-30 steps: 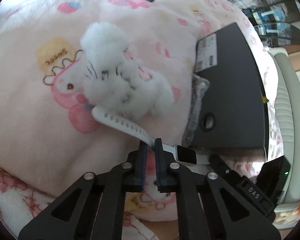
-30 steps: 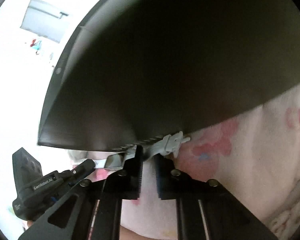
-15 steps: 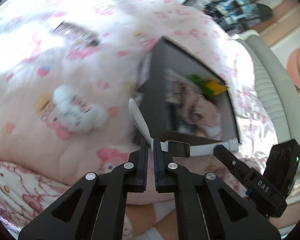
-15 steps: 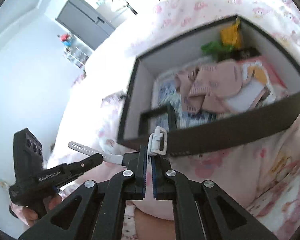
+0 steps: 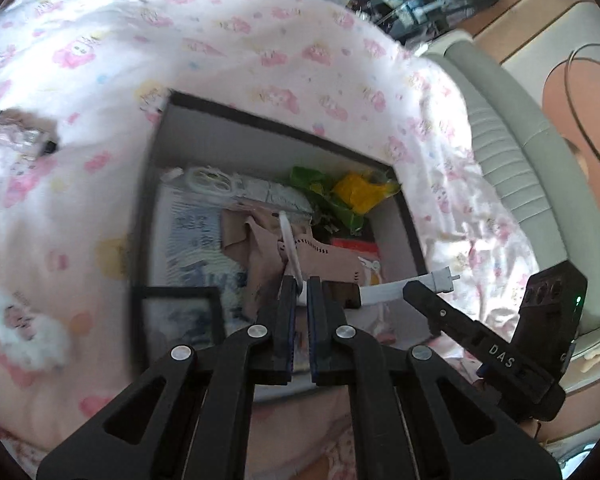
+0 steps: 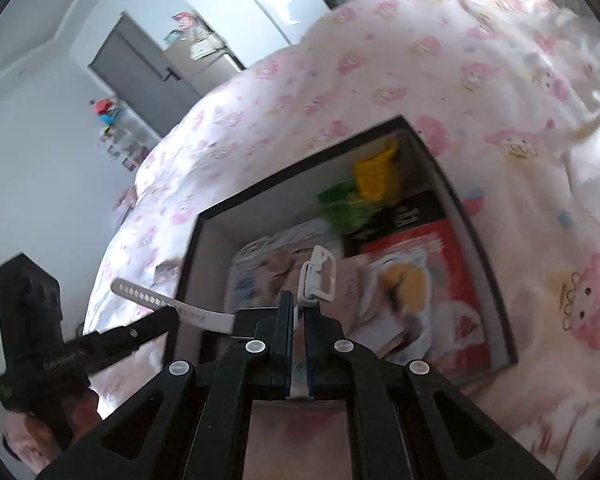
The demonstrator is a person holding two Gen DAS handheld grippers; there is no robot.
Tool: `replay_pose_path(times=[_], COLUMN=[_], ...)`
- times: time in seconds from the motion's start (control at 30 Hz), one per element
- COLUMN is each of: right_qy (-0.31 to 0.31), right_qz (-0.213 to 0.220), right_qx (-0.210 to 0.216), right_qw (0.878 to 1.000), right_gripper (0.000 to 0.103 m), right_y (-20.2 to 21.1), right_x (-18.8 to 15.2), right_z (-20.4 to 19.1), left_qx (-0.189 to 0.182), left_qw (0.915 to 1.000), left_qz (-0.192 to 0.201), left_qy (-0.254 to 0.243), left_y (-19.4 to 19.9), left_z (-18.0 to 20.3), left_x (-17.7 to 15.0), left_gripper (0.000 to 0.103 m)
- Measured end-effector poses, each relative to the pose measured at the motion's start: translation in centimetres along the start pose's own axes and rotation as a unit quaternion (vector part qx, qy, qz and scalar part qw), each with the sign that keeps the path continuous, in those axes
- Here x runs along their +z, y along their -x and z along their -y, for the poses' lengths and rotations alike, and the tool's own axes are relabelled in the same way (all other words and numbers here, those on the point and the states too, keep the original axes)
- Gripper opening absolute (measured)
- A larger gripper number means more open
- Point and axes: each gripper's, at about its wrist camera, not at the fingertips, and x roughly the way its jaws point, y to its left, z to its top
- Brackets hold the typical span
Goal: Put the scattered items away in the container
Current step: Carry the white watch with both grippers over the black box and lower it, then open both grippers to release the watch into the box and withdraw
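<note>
A watch with a black face (image 5: 342, 294) and a white strap hangs over the open black box (image 5: 260, 120) on the pink blanket. My left gripper (image 5: 298, 288) is shut on the holed end of the strap (image 5: 290, 248). My right gripper (image 6: 298, 308) is shut on the buckle end (image 6: 318, 276). In the right wrist view the black face (image 6: 256, 318) and the holed strap (image 6: 160, 300) stretch left toward the left gripper (image 6: 172, 314). The box (image 6: 300, 168) holds a pink cloth (image 5: 268, 256), a yellow and green item (image 5: 356, 192) and a red pack (image 6: 440, 264).
A white fluffy toy (image 5: 24, 336) lies on the blanket left of the box. A small shiny packet (image 5: 20, 136) lies farther back on the left. A grey padded bed edge (image 5: 512, 160) runs along the right. A person's hand (image 6: 80, 412) holds the left tool.
Both grippers have risen with the watch from the blanket beside the box to above its open top. The fluffy toy has dropped back to the lower left.
</note>
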Motion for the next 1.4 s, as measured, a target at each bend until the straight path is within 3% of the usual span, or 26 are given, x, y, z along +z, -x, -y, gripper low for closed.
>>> replay_pose_path(times=[0.17,0.23,0.37,0.47,0.57,0.67,0.73,0.97,1.1,1.23,1.4], right_qy=[-0.033,-0.048,-0.056,-0.053,-0.03,0.0,0.01,0.011,0.018,0.012,0.018], right_qz=[-0.027,-0.045,-0.048,-0.028,0.014,0.067,0.077,-0.006,-0.043,-0.071,-0.068], right_qx=[-0.038,-0.073,-0.094,-0.085,-0.038,-0.068,-0.067,-0.018,-0.029,-0.052,-0.08], right_qw=[0.998,0.995,0.993,0.995,0.999,0.995,0.995,1.0,0.998,0.996,0.994], right_gripper=[0.005,0.009,0.016,0.022,0.034,0.035,0.035,0.035,0.035,0.035,0.035], right_y=[-3.3,-4.3,-4.5,-3.2,-1.0,0.7,0.9,-1.6,-3.8,-5.6,-6.2], right_x=[0.7,0.6,0.6,0.6,0.6,0.6,0.6,0.4,-0.1,0.2,0.5], right_z=[3.1,4.0,4.5,4.1,3.1,2.0,1.7,1.6,1.5,1.7,1.6], left_qx=[0.033,0.052,0.065,0.069,0.064,0.093,0.116,0.084,0.069,0.082,0.067], left_qw=[0.9987,0.9976,0.9951,0.9953,0.9965,0.9954,0.9932,0.9963,0.9955,0.9935,0.9968], left_qz=[-0.038,-0.045,-0.069,-0.064,-0.049,-0.015,0.005,-0.02,-0.064,-0.079,-0.044], left_qy=[0.005,0.006,0.029,0.025,0.023,0.017,0.005,-0.004,0.005,0.002,0.008], left_y=[-4.1,-4.9,-5.8,-4.5,-2.7,-0.5,0.5,-1.7,-5.4,-7.4,-6.9], left_z=[-0.3,-0.4,-1.2,-1.1,-0.9,-0.5,0.0,0.1,-0.2,0.1,0.5], left_x=[0.2,0.0,-0.3,-0.8,-1.3,-1.7,-1.7,-0.5,0.3,0.5,1.5], left_gripper=[0.003,0.004,0.016,0.026,0.035,0.034,0.034,0.032,0.028,0.028,0.028])
